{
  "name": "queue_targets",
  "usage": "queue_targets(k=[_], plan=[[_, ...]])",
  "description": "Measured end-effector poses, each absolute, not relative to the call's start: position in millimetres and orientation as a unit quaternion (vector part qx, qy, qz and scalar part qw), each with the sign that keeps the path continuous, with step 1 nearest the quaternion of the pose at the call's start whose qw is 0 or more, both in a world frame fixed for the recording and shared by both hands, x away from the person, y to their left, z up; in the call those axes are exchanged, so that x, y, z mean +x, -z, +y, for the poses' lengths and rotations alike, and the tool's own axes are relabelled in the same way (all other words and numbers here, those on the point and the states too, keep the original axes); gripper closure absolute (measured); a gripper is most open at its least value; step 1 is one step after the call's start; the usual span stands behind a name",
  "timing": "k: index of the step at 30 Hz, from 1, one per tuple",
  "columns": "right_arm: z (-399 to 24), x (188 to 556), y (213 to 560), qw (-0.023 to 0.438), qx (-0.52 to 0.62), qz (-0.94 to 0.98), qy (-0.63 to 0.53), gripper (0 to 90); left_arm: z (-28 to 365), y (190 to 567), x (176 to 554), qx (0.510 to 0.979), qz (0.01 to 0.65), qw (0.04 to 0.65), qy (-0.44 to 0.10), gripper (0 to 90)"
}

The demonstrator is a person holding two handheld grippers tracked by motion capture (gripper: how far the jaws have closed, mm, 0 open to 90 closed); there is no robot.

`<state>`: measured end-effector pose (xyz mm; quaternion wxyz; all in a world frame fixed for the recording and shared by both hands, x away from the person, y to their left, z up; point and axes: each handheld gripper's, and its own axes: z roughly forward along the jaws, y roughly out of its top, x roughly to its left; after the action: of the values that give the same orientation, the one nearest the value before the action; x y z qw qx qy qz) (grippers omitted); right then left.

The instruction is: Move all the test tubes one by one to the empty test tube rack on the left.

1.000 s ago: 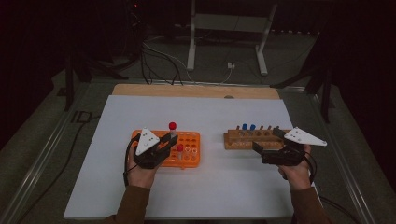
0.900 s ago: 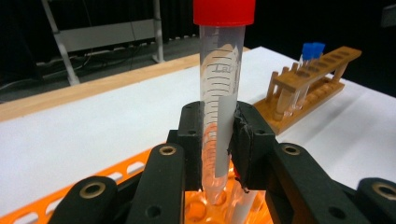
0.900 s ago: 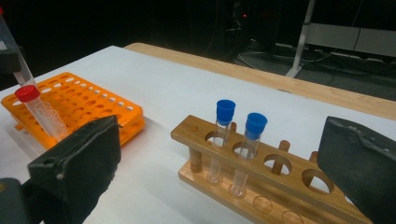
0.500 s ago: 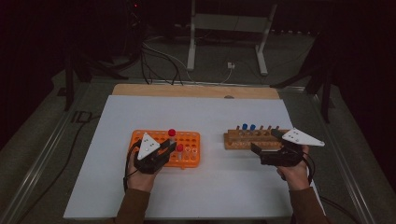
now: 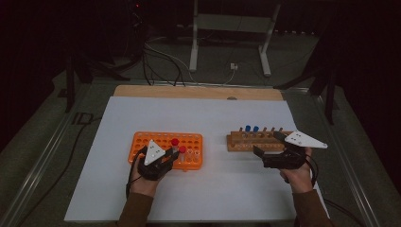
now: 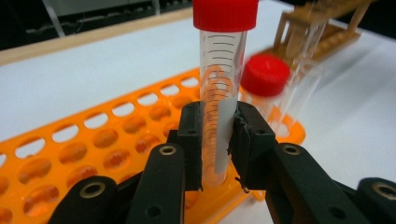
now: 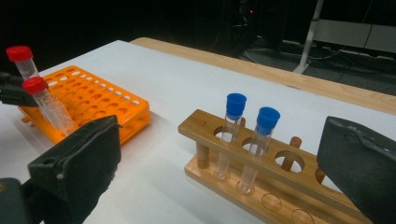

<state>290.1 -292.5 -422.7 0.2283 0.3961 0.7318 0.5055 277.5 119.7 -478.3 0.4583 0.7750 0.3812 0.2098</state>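
Two red-capped tubes stood at the orange rack (image 5: pixel 166 149). The left tongs (image 6: pixel 218 140) were clamped on the taller tube (image 6: pixel 219 88), its lower end in a rack hole. The second red-capped tube (image 6: pixel 275 93) leaned just behind those tongs, close beside the held one. The right tongs (image 7: pixel 224 177) gaped wide with nothing between the jaws, just short of the wooden rack (image 7: pixel 261 172), where two blue-capped tubes (image 7: pixel 231 135) stood side by side. The left gripper view showed the pads pressing the tube's wall; the high view showed both racks well apart on the white table (image 5: pixel 203 118).
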Motion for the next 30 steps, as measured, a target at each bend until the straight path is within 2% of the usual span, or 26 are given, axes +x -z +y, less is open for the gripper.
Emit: queue_targets(k=[16,21,30], plan=[[-290.7,290.7,425.2,0.224,0.393,0.736,-0.503,0.0,115.7,488.8,281.1,0.805,0.382,0.411,-0.194,75.4],[-290.4,291.1,425.9,0.223,0.391,0.738,-0.503,0.1,116.8,488.7,280.6,0.803,0.386,0.414,-0.188,74.8],[-290.3,291.9,427.4,0.222,0.393,0.738,-0.502,0.1,123.9,480.2,276.6,0.786,0.389,0.442,-0.19,60.2]])
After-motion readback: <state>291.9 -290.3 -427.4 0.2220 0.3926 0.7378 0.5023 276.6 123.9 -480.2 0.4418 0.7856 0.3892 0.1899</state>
